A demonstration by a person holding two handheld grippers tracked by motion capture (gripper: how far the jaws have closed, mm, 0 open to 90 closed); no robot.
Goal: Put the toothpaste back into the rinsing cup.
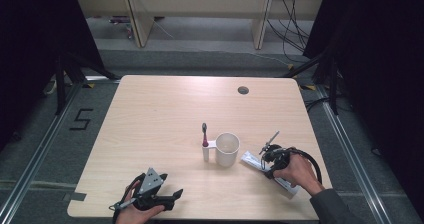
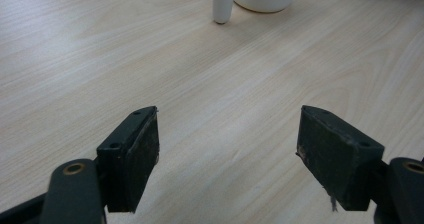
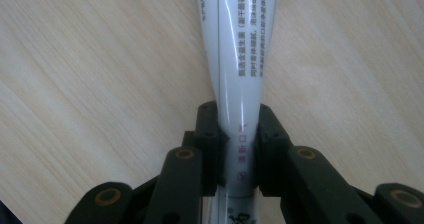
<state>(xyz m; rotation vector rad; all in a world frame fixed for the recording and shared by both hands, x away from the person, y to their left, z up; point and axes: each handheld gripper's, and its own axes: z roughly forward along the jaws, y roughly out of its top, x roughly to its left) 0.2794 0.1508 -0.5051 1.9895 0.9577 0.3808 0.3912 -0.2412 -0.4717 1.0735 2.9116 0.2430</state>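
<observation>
Pale wood bench [image 1: 165, 114]: we see right claw [image 3: 239, 154] clenched on toothpaste tube [image 3: 240, 59] lying right of white cup [image 1: 227, 149]; left claw [image 2: 227, 149] released, idle. Next, probably lift the tube.

I see a white toothpaste tube [image 3: 240, 59] with small printed text lying flat on the light wood table [image 1: 165, 109], at the right near side, and my right gripper [image 3: 239, 149] has its jaws closed on it near one end. Just left of the tube stands a white mug [image 1: 227, 149], upright. Touching its left side is a small white holder [image 1: 206, 152] with a toothbrush [image 1: 204, 134] standing upright, head up.
</observation>
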